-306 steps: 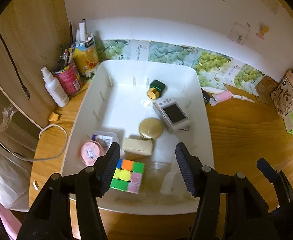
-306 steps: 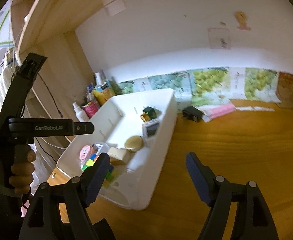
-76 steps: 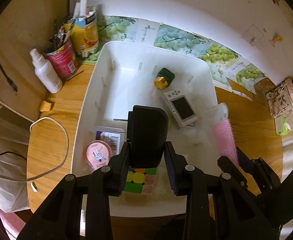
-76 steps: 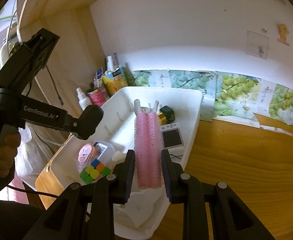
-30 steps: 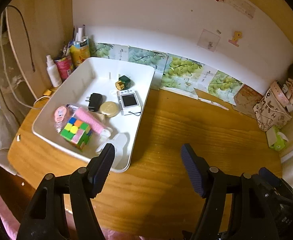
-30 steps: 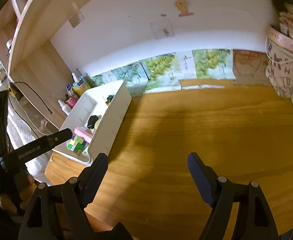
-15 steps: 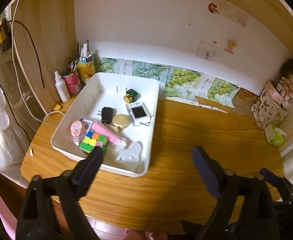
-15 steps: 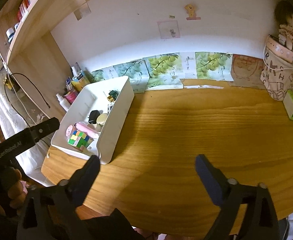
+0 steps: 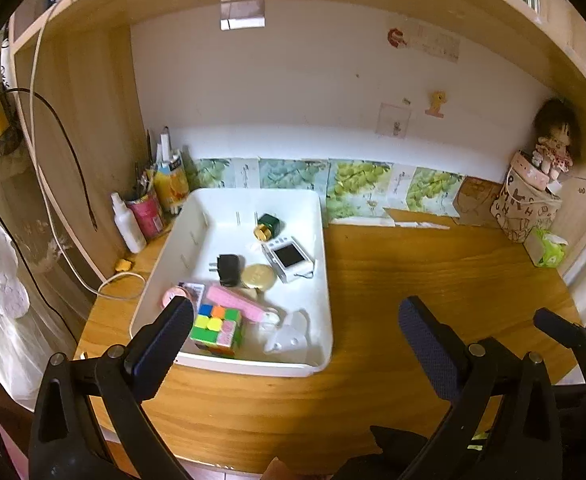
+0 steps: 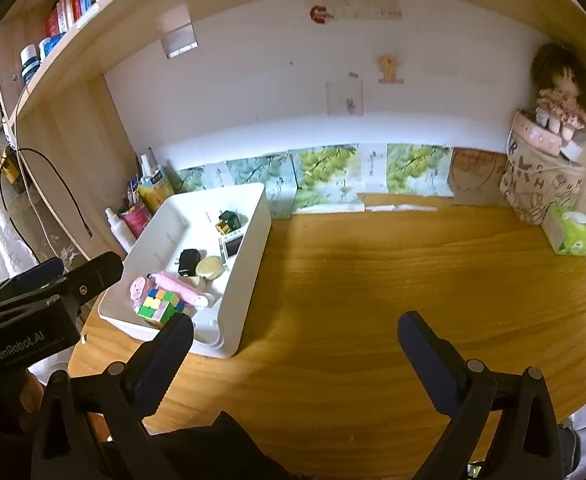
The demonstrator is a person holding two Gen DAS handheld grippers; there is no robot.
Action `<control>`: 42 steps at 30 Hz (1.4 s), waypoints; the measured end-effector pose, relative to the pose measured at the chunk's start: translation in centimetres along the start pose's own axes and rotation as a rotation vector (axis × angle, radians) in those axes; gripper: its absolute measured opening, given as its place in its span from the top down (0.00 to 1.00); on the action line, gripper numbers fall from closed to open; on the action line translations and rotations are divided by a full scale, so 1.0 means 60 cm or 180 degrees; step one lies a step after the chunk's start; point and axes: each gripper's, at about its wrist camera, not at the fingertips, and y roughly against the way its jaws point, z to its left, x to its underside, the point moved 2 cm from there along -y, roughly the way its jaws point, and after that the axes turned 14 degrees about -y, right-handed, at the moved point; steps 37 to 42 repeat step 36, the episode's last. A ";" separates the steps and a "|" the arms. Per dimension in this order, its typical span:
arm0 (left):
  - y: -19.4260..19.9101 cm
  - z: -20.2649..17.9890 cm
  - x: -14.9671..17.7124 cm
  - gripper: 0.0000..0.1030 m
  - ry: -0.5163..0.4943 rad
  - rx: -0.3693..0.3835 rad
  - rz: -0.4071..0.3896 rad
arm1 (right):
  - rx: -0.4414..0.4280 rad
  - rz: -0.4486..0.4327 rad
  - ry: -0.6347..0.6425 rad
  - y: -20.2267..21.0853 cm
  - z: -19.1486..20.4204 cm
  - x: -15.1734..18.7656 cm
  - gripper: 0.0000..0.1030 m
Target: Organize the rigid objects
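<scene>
- Small items of the task all lay inside the white tray (image 9: 325, 264), at the left of the wooden desk (image 9: 433, 272); no loose item showed on the bare wood.
- Left gripper (image 9: 295, 328) hung above the desk's front edge, its jaws opening wide with nothing between them — the tray lay ahead and slightly to its left.
- Right gripper (image 10: 295, 344) stood over bare wood, jaws opening wide and empty too; the tray lay well off to its left, so the left hand seemed nearer.
- Nearest the front wall sat the puzzle cube (image 9: 216, 330), touching the pink roller (image 9: 237, 303), whose long axis ran slantwise across the tray.
- Beyond those lay the black plug (image 9: 228, 269), the gold lid (image 9: 258, 276) and the small white camera (image 9: 289, 258) — and farthest back the green bottle (image 9: 269, 225).
</scene>
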 end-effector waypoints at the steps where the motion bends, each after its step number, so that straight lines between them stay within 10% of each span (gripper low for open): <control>1: 0.001 0.004 0.000 0.01 0.0009 0.0000 -0.0019 | 0.0025 -0.0037 0.0010 0.003 0.005 0.001 0.01; 42: 0.024 0.034 0.015 0.01 0.0050 -0.0166 -0.0180 | 0.0173 -0.0053 0.0235 0.007 0.053 0.027 0.01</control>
